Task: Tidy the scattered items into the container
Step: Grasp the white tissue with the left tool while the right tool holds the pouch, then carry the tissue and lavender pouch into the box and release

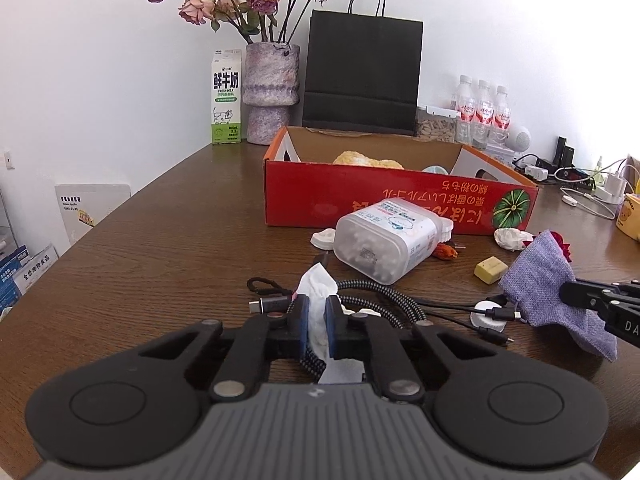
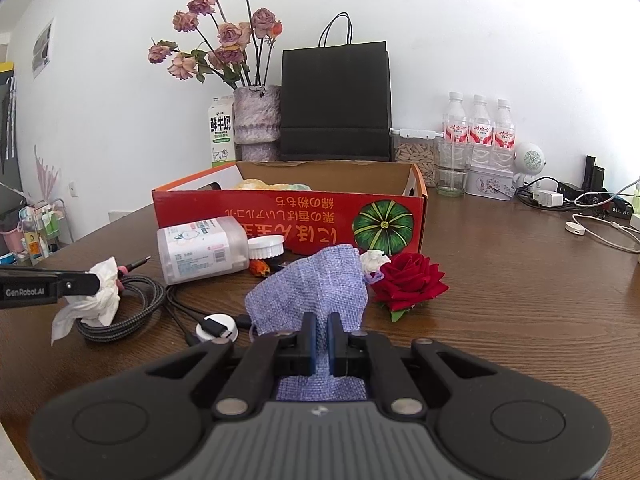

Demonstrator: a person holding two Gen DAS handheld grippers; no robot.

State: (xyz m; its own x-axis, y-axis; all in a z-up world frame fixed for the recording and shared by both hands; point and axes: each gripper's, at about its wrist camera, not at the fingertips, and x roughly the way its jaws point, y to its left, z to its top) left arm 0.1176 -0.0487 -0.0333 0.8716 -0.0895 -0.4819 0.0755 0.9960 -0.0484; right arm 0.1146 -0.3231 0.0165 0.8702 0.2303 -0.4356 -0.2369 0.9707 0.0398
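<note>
Brown table (image 1: 160, 240) holds a red box (image 1: 384, 200), and just in front of it the left gripper (image 1: 316, 320) pinches a soft, light tissue (image 1: 318, 280) by its middle, while the right gripper (image 2: 320, 340) pinches a floppy purple pouch (image 2: 316, 284).

Glossy wood-grain table (image 2: 500, 300); matt cardboard box (image 2: 280, 216); coarse woven cloth pouch (image 2: 316, 288); crumpled paper tissue (image 1: 320, 300).
</note>
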